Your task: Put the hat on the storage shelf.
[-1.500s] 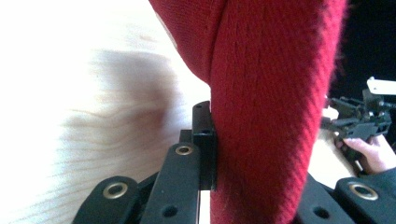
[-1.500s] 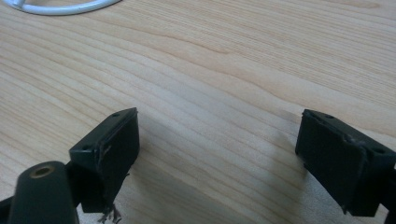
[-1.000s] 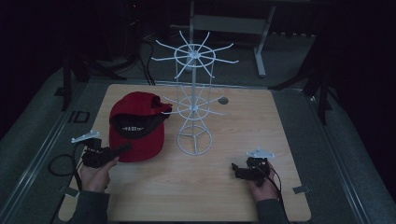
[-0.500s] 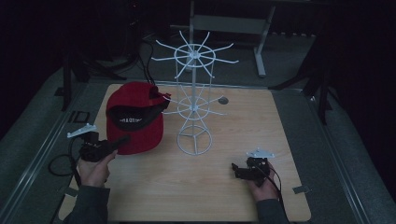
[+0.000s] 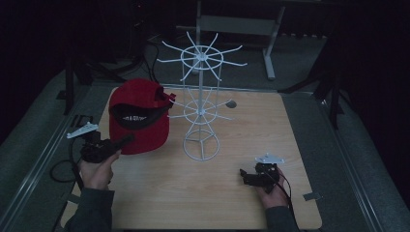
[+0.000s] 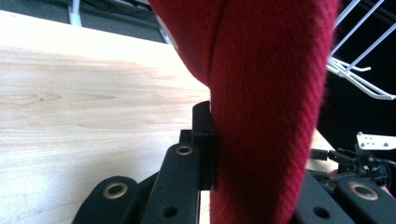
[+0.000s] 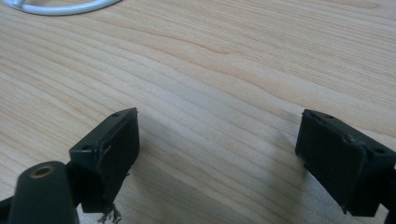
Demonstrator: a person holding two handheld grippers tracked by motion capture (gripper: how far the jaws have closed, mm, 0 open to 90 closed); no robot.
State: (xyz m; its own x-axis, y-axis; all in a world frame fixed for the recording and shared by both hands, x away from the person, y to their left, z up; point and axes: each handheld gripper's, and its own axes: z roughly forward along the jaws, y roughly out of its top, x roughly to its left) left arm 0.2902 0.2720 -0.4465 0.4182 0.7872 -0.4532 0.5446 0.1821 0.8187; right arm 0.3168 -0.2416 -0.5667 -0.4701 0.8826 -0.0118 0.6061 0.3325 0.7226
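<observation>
Red knitted-cloth cap (image 5: 139, 116) is clamped at its brim in the left gripper (image 5: 126, 140) jaws, lifted beside the white wire hook stand (image 5: 201, 104). Likely next: hanging it on a prong. The right gripper (image 5: 244, 177) rests wide open on the pale wooden worktop (image 5: 203, 193).

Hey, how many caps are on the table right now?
1. A red cap stands left of the wire rack, its brim clamped in the left gripper. None seems hidden.
</observation>
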